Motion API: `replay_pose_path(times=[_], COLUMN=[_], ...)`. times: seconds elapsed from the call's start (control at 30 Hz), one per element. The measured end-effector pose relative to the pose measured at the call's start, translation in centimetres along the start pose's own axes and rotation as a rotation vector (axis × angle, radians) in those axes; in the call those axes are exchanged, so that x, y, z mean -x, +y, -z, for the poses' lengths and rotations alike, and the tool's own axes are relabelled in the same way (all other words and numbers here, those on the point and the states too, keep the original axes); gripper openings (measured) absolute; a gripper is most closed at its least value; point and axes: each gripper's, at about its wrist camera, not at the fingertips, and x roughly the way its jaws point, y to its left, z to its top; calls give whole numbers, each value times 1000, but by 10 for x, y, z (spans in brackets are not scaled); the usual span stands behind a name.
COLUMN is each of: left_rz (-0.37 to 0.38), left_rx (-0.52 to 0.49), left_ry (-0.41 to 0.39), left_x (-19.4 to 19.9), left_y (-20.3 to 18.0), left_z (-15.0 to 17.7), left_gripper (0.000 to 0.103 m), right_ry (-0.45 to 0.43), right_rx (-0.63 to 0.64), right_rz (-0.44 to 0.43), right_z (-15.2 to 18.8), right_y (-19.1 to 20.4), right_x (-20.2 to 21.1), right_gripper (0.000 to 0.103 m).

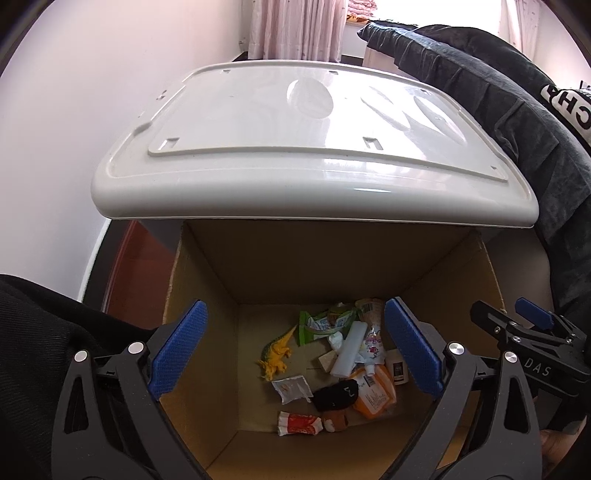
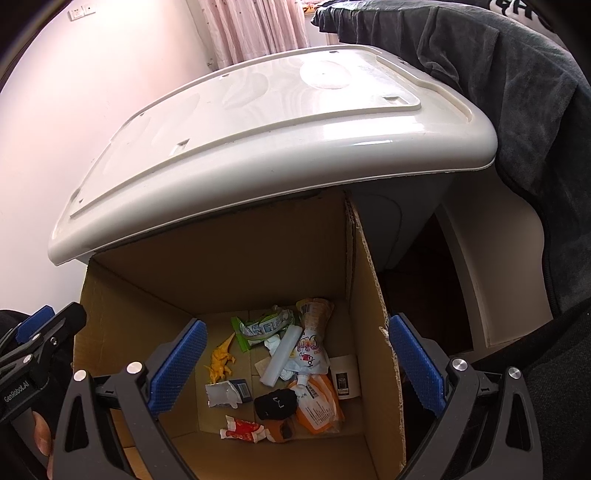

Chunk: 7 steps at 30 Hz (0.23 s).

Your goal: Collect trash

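A cardboard box [image 1: 207, 295] stands open below both grippers; it also shows in the right wrist view [image 2: 147, 295]. Its bottom holds several pieces of trash: a yellow toy dinosaur [image 1: 275, 356] [image 2: 221, 360], a green wrapper [image 1: 314, 325] [image 2: 255, 328], a white tube [image 1: 349, 349] [image 2: 280, 356], an orange pouch [image 1: 376, 393] [image 2: 319, 404], a black item [image 1: 336, 395] [image 2: 275, 402] and a red-and-white wrapper [image 1: 299, 424] [image 2: 242, 430]. My left gripper [image 1: 295, 350] is open and empty above the box. My right gripper [image 2: 295, 358] is open and empty above it too; it shows at the left wrist view's right edge [image 1: 517, 321].
A white plastic bin lid [image 1: 295, 147] [image 2: 240, 147] overhangs the box's far side. Dark clothing [image 1: 517, 129] [image 2: 517, 92] hangs at the right. A pale wall [image 1: 55, 147] stands at the left and pink curtains [image 1: 295, 26] at the back.
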Motion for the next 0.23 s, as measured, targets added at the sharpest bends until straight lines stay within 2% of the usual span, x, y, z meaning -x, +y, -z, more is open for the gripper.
replay_pose_path(times=[0.1,0.23], left_rz=[25,21], left_rx=[17,17], left_ry=[29,40], left_x=[-5,-8], left_y=[3,3], left_z=[0,0], left_gripper=[94,94], right_ry=[2,0], right_rx=[-5,-5], right_rz=[3,6], right_z=[-1,-2], right_y=[0,1], right_x=[-1,-1], right_gripper=[98,98])
